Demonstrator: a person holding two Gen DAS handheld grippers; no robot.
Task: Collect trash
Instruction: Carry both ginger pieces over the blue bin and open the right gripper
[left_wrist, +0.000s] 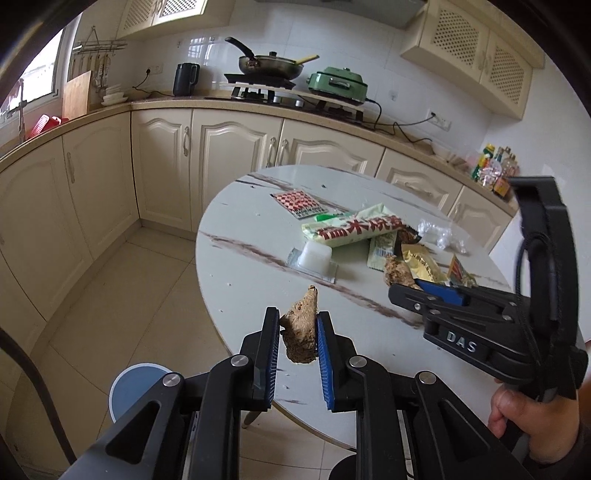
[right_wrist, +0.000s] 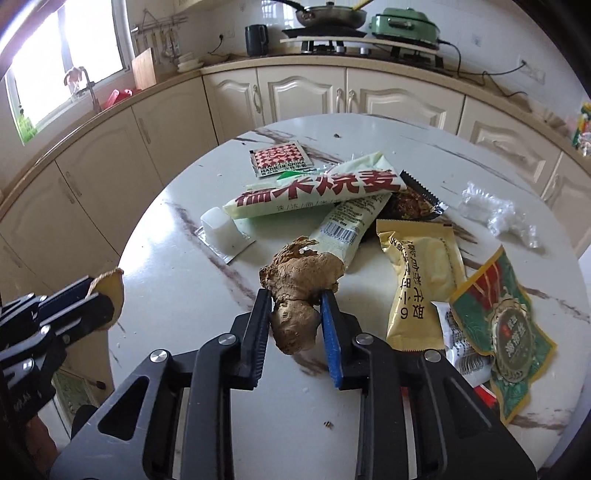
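My left gripper (left_wrist: 297, 321) is shut on a small ginger piece (left_wrist: 301, 330), held above the near left edge of the round white table (left_wrist: 251, 280). It also shows at the left of the right wrist view (right_wrist: 94, 295), ginger piece (right_wrist: 110, 286) in it. My right gripper (right_wrist: 297, 304) is shut on a larger ginger root (right_wrist: 299, 291), low over the table (right_wrist: 177, 295). It shows in the left wrist view (left_wrist: 410, 288) at the right. Wrappers lie ahead: a pale green packet (right_wrist: 314, 188), a yellow sachet (right_wrist: 421, 280), a green-red wrapper (right_wrist: 506, 332).
A white plastic cup on foil (right_wrist: 221, 230), a red checkered sachet (right_wrist: 280, 158) and crumpled clear plastic (right_wrist: 498, 214) lie on the table. A blue round stool (left_wrist: 136, 387) stands on the floor at the left. Kitchen cabinets (left_wrist: 221, 155) curve behind.
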